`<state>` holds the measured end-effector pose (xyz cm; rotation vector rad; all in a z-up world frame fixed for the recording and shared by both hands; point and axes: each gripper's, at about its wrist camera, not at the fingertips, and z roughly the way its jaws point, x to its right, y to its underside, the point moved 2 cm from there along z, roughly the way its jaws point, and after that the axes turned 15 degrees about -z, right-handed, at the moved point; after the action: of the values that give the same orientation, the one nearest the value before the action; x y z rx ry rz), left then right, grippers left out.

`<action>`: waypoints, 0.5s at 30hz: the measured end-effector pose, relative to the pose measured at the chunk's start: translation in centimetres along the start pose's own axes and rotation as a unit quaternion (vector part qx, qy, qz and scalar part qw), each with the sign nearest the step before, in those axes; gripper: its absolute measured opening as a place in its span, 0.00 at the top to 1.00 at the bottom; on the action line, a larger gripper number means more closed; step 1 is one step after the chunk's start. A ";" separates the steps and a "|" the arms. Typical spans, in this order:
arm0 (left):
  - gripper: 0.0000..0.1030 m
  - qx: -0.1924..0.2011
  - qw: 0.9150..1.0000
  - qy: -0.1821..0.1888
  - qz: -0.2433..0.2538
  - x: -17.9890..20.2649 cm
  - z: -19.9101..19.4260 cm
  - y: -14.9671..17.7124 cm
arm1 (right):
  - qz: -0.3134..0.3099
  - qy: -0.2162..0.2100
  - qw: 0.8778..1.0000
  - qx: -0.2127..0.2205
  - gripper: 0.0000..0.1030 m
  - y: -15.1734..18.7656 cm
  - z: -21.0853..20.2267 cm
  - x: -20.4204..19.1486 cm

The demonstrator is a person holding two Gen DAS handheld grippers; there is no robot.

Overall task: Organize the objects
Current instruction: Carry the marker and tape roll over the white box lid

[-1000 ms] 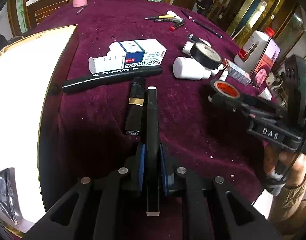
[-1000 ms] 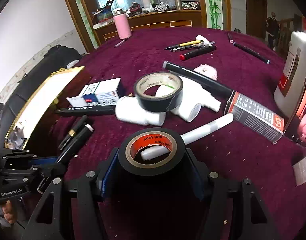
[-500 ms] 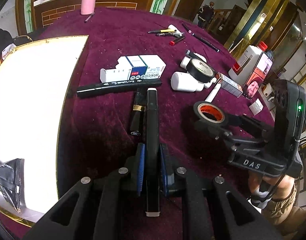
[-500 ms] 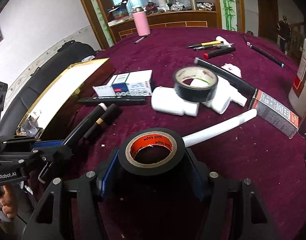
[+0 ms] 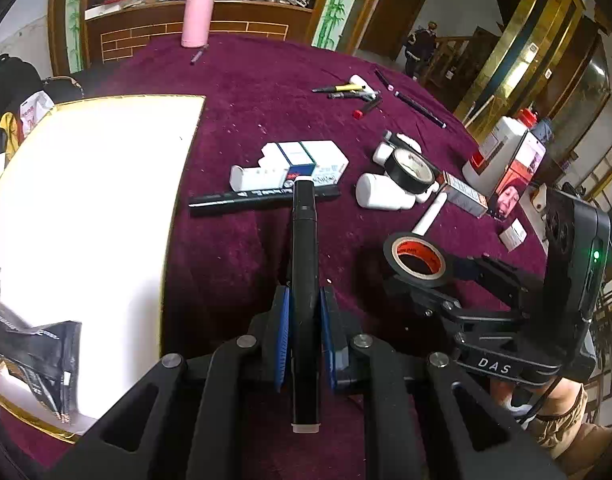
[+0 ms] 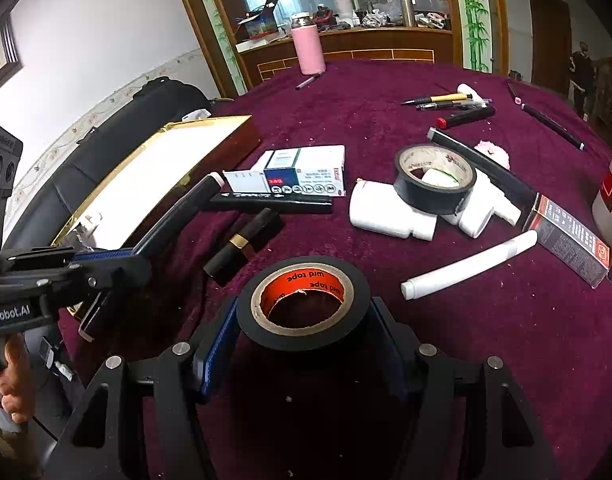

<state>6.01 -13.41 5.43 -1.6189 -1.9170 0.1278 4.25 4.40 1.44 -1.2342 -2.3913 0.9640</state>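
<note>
My left gripper [image 5: 303,336] is shut on a black marker [image 5: 303,264] with white ends and holds it above the maroon cloth; it also shows in the right wrist view [image 6: 109,258]. My right gripper [image 6: 301,344] is shut on a black tape roll with an orange core [image 6: 303,296], also seen in the left wrist view [image 5: 418,258]. A gold-rimmed white tray [image 5: 85,208] lies to the left, holding a black packet [image 5: 29,352].
On the cloth lie a medicine box [image 6: 301,176], a long black marker [image 6: 271,202], a black-gold lipstick [image 6: 243,246], white bottles [image 6: 390,212] under a second tape roll [image 6: 434,178], a white tube [image 6: 466,266], pens [image 6: 446,100] and a pink flask [image 6: 308,46].
Both grippers have lifted and drawn back from the table with the marker and tape roll still held. The lipstick stays on the cloth.
</note>
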 end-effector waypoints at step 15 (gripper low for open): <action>0.86 0.028 0.999 -0.018 -0.020 -1.9 -2.1 -1.4 | -0.019 -0.007 1.000 0.009 0.34 -1.2 -0.4 -1.0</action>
<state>5.99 -16.14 6.96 -1.5497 -1.9556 0.1936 4.28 3.28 2.61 -1.1764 -2.4016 0.9834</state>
